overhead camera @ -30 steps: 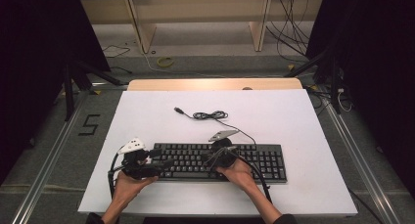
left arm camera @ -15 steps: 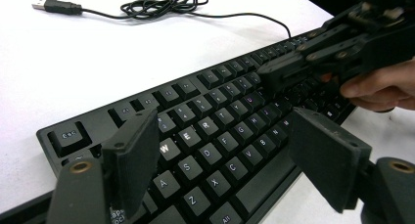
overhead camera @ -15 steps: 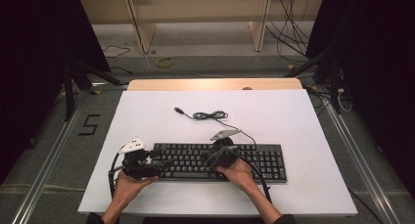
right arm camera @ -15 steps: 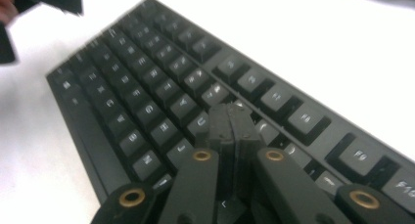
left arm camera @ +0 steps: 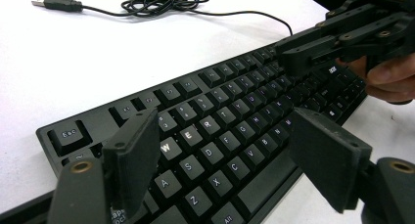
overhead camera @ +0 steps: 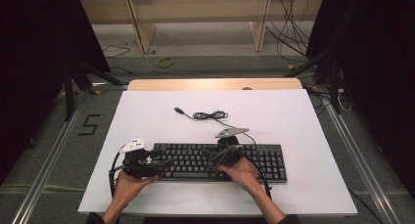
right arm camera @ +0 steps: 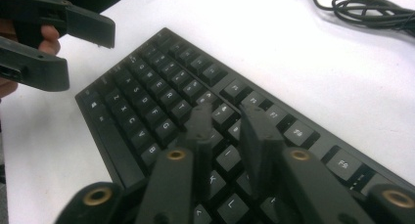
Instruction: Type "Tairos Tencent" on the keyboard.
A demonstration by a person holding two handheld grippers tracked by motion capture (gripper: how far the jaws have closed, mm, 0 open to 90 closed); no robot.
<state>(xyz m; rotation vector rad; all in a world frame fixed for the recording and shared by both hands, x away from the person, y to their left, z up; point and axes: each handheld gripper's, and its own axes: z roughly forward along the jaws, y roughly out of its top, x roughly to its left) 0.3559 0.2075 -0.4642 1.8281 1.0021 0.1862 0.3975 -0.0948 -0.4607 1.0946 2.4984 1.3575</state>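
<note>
A black keyboard (overhead camera: 215,161) is lying flat on the white table (overhead camera: 293,116), close to the near edge and roughly centred between the left and right edges. Its long axis is running parallel to the near edge. A narrow strip of bare table is showing between the keyboard front and that edge; the person's hands are occupying it. Behind the keyboard, a wide band of bare surface is extending to the far edge. It is interrupted by the keyboard's cable (overhead camera: 210,115), which is lying in a loose coil with its USB plug (overhead camera: 179,109) pointing left. Open margins are also remaining at both short ends of the keyboard, the right margin being the wider. The left gripper (left arm camera: 222,150) is hovering over the left end of the keyboard, above the letter keys, with its jaws standing wide apart and nothing between them. The right gripper (right arm camera: 222,121) is sitting over the middle of the keyboard, near the function row; its jaws have just been opening and are now standing narrowly apart, with no item clamped between them. The two grippers are facing each other across the key field, well apart.
</note>
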